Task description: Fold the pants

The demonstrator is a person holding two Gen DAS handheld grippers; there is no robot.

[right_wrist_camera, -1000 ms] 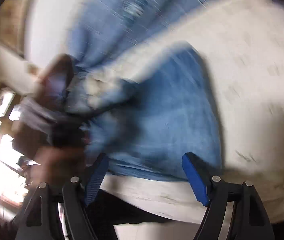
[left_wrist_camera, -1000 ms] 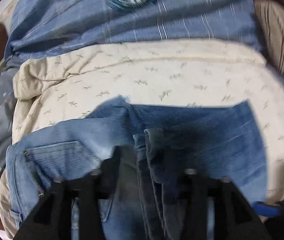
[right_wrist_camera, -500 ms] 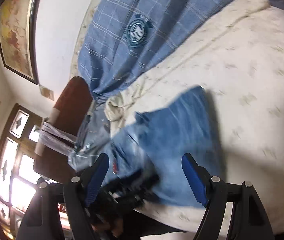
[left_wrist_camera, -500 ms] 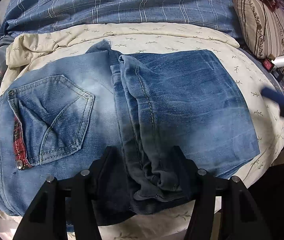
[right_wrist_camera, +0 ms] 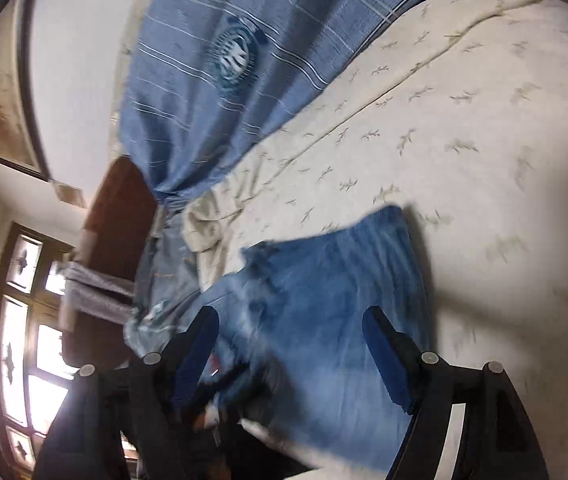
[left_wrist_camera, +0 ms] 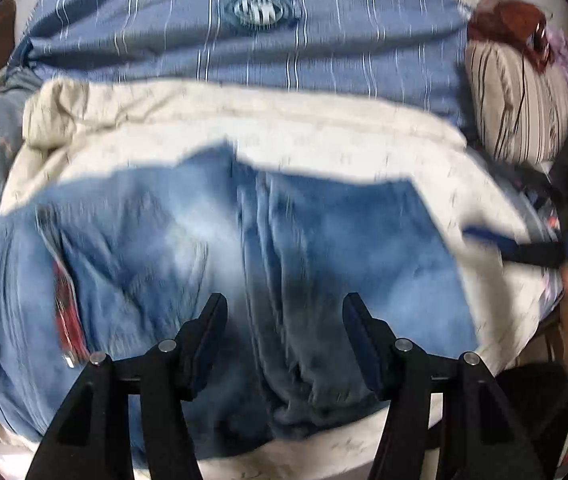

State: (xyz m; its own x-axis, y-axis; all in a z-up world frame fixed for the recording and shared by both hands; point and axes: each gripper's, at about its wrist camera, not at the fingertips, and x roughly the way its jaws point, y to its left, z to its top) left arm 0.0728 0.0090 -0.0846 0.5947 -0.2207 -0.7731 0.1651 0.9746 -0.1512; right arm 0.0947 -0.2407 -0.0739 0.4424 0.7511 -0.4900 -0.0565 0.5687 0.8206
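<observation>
Blue jeans [left_wrist_camera: 144, 260] lie folded across a cream patterned bedsheet [left_wrist_camera: 324, 136], back pocket to the left and a thick folded ridge down the middle. My left gripper [left_wrist_camera: 284, 316] hovers open over that ridge near the jeans' front edge, its pads off the cloth. My right gripper [right_wrist_camera: 290, 320] is open and empty above the jeans [right_wrist_camera: 324, 300], tilted over the right part of the jeans. In the left wrist view one blue fingertip [left_wrist_camera: 488, 238] of the right gripper shows beyond the jeans' right edge. Both views are blurred by motion.
A blue plaid blanket [left_wrist_camera: 324, 40] with a round emblem covers the far side of the bed. A striped pillow [left_wrist_camera: 516, 104] lies at the far right. A brown headboard [right_wrist_camera: 120, 208] and a window [right_wrist_camera: 24, 340] stand left of the bed. Bare sheet [right_wrist_camera: 484, 140] stretches right of the jeans.
My left gripper let go of the jeans' folded ridge, widened and drew back. My right gripper lifted away from the jeans and rolled, so more bare sheet shows.
</observation>
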